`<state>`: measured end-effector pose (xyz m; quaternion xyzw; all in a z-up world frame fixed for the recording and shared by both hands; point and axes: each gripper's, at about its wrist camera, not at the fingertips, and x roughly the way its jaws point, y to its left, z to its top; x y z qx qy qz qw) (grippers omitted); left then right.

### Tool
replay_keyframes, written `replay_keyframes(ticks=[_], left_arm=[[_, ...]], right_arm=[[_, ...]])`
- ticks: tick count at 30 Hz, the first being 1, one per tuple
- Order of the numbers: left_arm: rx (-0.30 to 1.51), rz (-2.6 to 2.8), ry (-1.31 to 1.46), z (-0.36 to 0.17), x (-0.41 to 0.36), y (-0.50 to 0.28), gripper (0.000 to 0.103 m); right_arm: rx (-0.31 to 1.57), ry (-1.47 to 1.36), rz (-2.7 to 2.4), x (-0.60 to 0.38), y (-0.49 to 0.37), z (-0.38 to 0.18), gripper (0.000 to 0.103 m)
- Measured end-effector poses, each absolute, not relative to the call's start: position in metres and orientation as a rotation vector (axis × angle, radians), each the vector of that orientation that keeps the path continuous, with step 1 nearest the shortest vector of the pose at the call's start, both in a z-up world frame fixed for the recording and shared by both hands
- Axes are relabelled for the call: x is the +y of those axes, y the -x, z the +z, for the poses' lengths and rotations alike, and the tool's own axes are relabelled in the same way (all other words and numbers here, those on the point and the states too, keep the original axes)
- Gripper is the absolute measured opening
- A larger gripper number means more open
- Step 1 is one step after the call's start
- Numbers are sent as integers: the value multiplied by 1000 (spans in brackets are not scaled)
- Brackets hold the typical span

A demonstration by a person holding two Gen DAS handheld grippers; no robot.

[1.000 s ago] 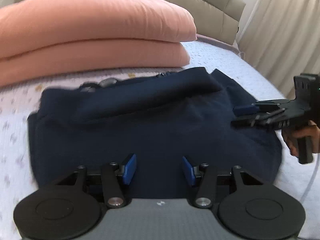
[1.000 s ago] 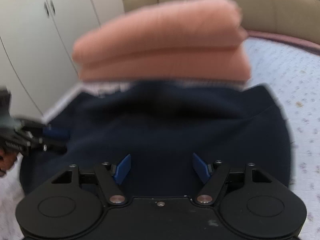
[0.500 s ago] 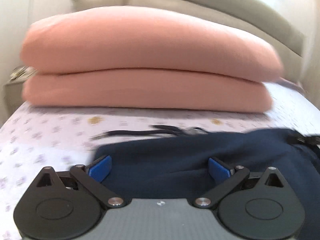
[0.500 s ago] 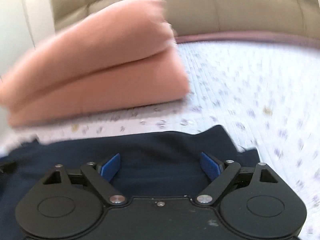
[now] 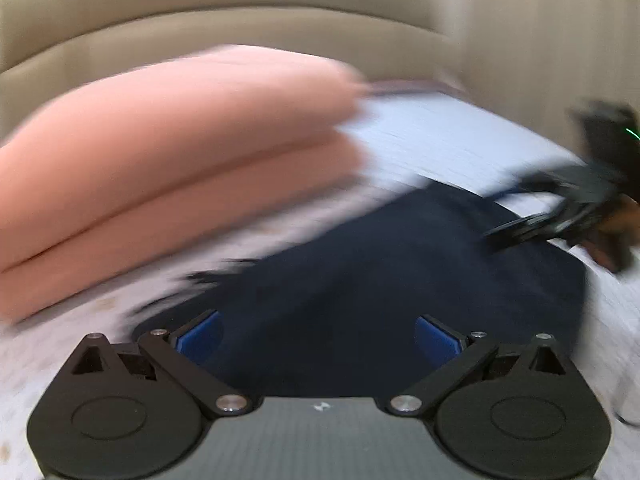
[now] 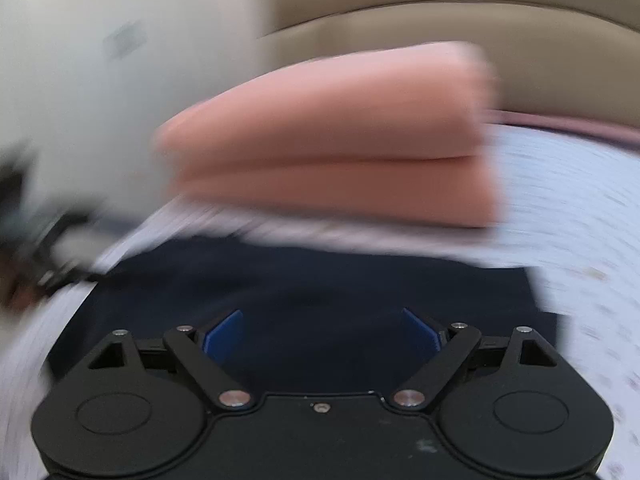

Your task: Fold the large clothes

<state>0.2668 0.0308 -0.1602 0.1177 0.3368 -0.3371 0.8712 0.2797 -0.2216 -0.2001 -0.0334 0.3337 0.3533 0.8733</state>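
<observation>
From my left wrist: my left tongs [image 5: 318, 334] gape wide over a dark navy garment [image 5: 380, 264] lying on the bed [image 5: 440, 148], pink pillows [image 5: 172, 176] behind.

From my right wrist: my right tongs [image 6: 320, 330] gape above the same garment [image 6: 320, 280], holding nothing.

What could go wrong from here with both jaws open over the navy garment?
Both views are motion-blurred, so a grasp now may miss the navy garment.
Left gripper and right gripper both hold nothing, so the fold may slacken.
The pink pillows lie just beyond the garment and could be bumped.
</observation>
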Motion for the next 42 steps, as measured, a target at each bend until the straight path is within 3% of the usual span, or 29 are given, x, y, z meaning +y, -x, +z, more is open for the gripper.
replay_keyframes(ticks=[5, 8, 15, 18, 21, 23, 26, 28, 34, 42], left_arm=[[810, -867, -421, -204, -12, -237, 103], [794, -886, -366, -234, 18, -226, 103], [788, -830, -433, -234, 72, -203, 103], [798, -764, -474, -220, 77, -198, 103], [694, -856, -422, -187, 72, -180, 103], [638, -927, -433, -179, 59, -171, 103], [702, -901, -534, -207, 33, -175, 103], [751, -804, -629, -238, 28, -182, 103], [752, -685, -443, -241, 100, -165, 103], [880, -540, -181, -224, 157, -170, 103]], right_arm=[[799, 204, 825, -213, -255, -232, 103], [775, 185, 846, -248, -247, -245, 103], [800, 225, 710, -298, -240, -250, 103], [858, 268, 669, -278, -236, -227, 101], [738, 317, 882, -246, -217, -206, 102], [758, 391, 931, -222, -212, -211, 102], [841, 582, 852, -192, -216, -249, 103], [776, 505, 859, -207, -212, -258, 103], [873, 286, 721, -272, -204, -271, 103], [990, 393, 568, -265, -201, -255, 103]])
